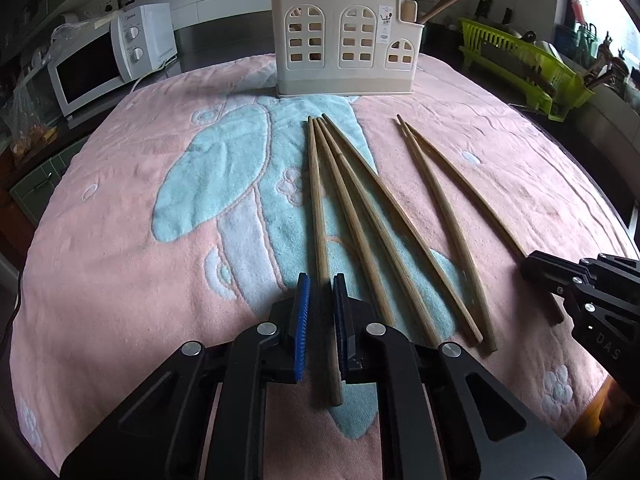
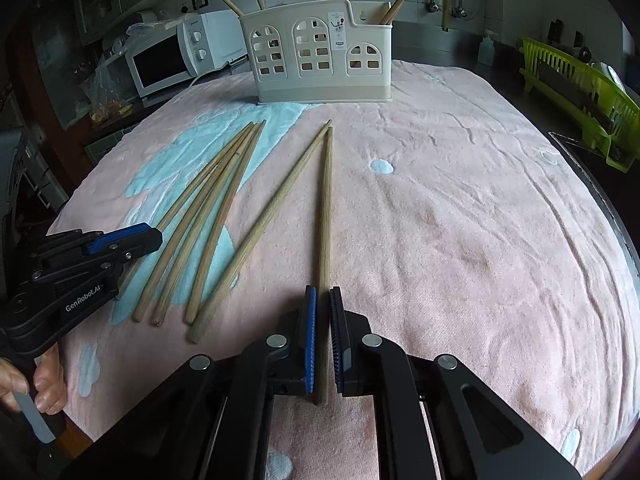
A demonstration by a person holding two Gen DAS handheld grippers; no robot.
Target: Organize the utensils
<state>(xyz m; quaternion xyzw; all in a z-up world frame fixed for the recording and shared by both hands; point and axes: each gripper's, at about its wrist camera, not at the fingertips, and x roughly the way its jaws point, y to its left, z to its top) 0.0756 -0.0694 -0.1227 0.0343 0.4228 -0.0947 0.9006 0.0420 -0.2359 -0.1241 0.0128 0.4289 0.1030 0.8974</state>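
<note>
Wooden chopsticks lie on a pink and blue towel (image 1: 120, 260) in front of a cream utensil holder (image 1: 344, 40) (image 2: 320, 60) that has a few chopsticks standing in it. My left gripper (image 1: 321, 278) is shut on the near end of the leftmost chopstick (image 1: 316, 200), which rests on the towel. Three more chopsticks (image 1: 360, 220) fan out beside it. My right gripper (image 2: 323, 289) is shut on the rightmost chopstick (image 2: 326, 208), also flat on the towel, with one loose chopstick (image 2: 272, 216) to its left. Each gripper shows in the other's view: right gripper (image 1: 532, 268), left gripper (image 2: 154, 236).
A white microwave (image 1: 92, 68) (image 2: 168, 60) stands at the back left. A green dish rack (image 1: 520, 60) (image 2: 580, 92) sits at the back right, with a soap bottle (image 2: 486, 50) near it. A person's hand (image 2: 44, 384) grips the left handle.
</note>
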